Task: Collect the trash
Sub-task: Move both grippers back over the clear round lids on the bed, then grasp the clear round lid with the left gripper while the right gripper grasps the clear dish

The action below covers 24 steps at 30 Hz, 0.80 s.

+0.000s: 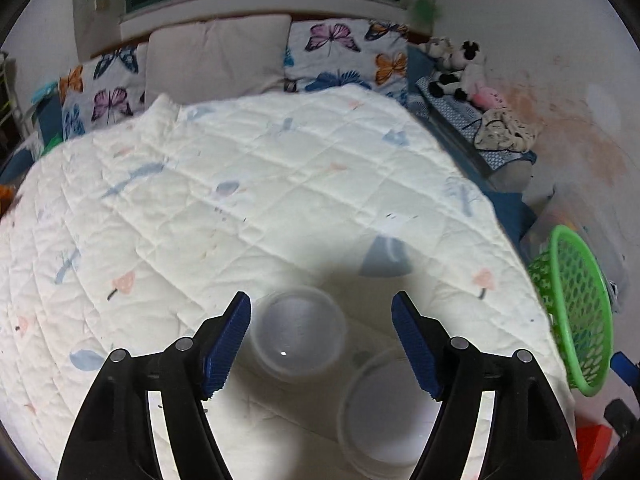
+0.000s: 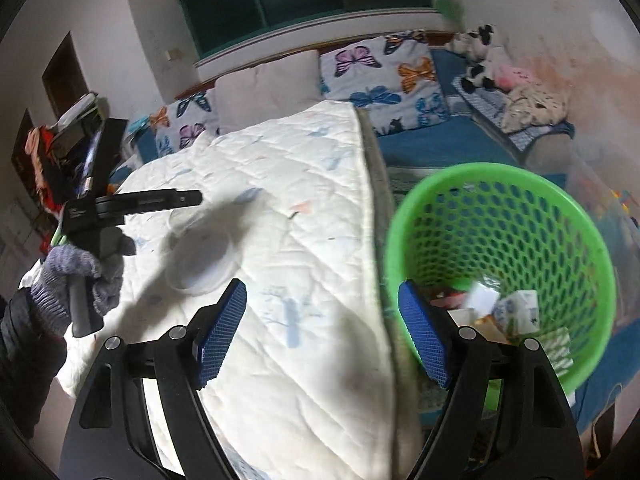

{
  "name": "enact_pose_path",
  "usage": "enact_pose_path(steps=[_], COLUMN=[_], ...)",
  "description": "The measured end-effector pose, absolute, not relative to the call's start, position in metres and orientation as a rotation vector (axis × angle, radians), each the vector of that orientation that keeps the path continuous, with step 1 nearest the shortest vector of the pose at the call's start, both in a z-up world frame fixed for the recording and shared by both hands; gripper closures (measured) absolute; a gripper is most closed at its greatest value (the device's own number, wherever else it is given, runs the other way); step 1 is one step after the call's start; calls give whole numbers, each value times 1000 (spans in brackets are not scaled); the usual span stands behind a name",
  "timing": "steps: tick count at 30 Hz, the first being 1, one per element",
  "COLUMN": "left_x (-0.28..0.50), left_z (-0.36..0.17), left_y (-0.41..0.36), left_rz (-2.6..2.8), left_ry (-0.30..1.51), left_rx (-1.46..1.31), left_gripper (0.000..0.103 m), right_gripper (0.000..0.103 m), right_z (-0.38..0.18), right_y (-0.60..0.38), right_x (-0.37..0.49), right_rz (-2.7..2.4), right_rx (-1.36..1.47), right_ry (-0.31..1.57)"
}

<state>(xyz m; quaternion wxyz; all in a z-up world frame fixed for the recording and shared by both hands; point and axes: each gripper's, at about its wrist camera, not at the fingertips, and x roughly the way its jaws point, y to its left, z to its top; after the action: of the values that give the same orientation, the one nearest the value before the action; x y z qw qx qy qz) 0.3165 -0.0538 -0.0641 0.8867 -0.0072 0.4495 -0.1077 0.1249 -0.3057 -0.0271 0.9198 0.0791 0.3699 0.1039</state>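
A clear round plastic tub (image 1: 298,336) lies on the white quilt (image 1: 240,184), and a clear round lid (image 1: 384,412) lies just right of it. My left gripper (image 1: 321,298) hangs open over them; the tub shows between its blue pads, closer to the left one, and nothing is gripped. The right wrist view shows the tub (image 2: 204,256) below the left gripper (image 2: 196,199), which a gloved hand (image 2: 76,272) holds. My right gripper (image 2: 321,286) is open and empty above the quilt's right edge, beside the green mesh basket (image 2: 500,216) that holds paper scraps (image 2: 508,312).
Butterfly pillows (image 1: 344,56) and a plain pillow (image 1: 216,52) line the head of the bed. Soft toys (image 1: 456,68) and crumpled cloth (image 1: 504,128) lie along the right wall. The green basket (image 1: 576,312) stands off the bed's right side. Cluttered shelves (image 2: 44,160) are at the left.
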Motion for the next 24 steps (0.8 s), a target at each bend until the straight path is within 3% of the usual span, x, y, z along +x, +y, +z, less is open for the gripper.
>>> enact_pose_path(steps=[5, 9, 15, 24], left_x=[322, 323, 318, 308], left_z=[-79, -81, -72, -46], left_y=[-50, -46, -34, -6], left_rz=[-234, -239, -244, -230], left_ry=[978, 977, 952, 893], left_rx=[-27, -33, -43, -61], left_gripper=[36, 49, 49, 49], right_gripper=[25, 25, 24, 14], right_z=[-30, -33, -40, -56], right_y=[-282, -263, -230, -176], right_x=[135, 143, 157, 179], right_rz=[259, 295, 367, 435], right_rx=[133, 111, 82, -5], right_ry=[774, 786, 809, 843])
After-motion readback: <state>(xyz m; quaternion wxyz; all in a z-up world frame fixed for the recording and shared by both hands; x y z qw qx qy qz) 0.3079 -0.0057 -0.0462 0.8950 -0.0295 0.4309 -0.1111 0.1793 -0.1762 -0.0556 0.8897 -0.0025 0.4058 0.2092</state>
